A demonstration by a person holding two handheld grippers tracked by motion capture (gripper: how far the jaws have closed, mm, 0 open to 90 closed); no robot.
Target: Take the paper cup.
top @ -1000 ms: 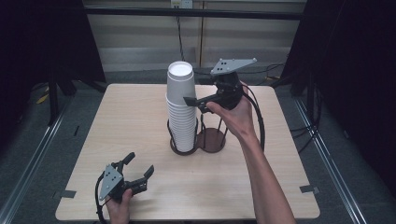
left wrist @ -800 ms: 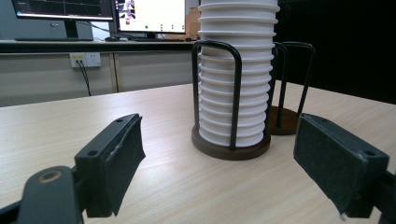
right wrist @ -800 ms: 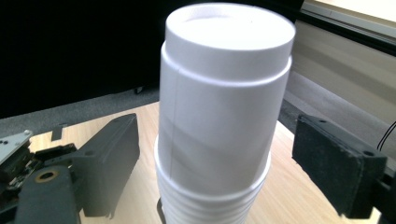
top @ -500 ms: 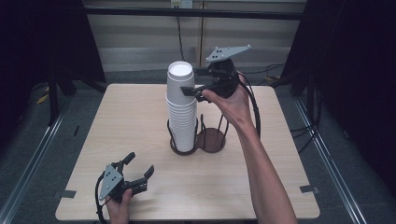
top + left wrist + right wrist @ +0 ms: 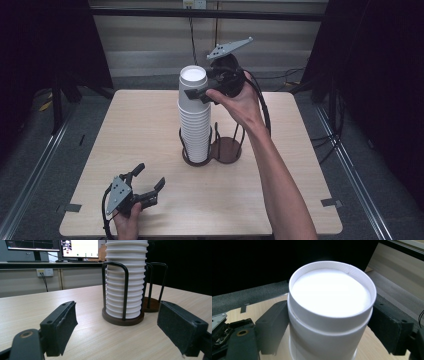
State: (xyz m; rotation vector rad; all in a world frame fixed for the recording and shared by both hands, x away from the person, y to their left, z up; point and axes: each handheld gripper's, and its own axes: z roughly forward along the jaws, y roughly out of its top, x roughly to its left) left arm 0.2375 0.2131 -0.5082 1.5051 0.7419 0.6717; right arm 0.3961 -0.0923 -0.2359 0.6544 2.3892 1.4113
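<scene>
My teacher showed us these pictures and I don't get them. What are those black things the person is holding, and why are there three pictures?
A person sits at a wooden table and holds a tool in each hand. Each tool ends in a claw with two black jaws.

The big picture comes from a camera up above. The other two come from little cameras riding on the claws, looking along the jaws.

On the table stands a dark wire rack with two round spots. One spot holds a tall stack of white cups, upside down.

The right claw is up at the top cup, one jaw on each side; its jaws have just been closing, and they look pressed against it. The left claw rests open near the table's front edge, holding nothing.
</scene>
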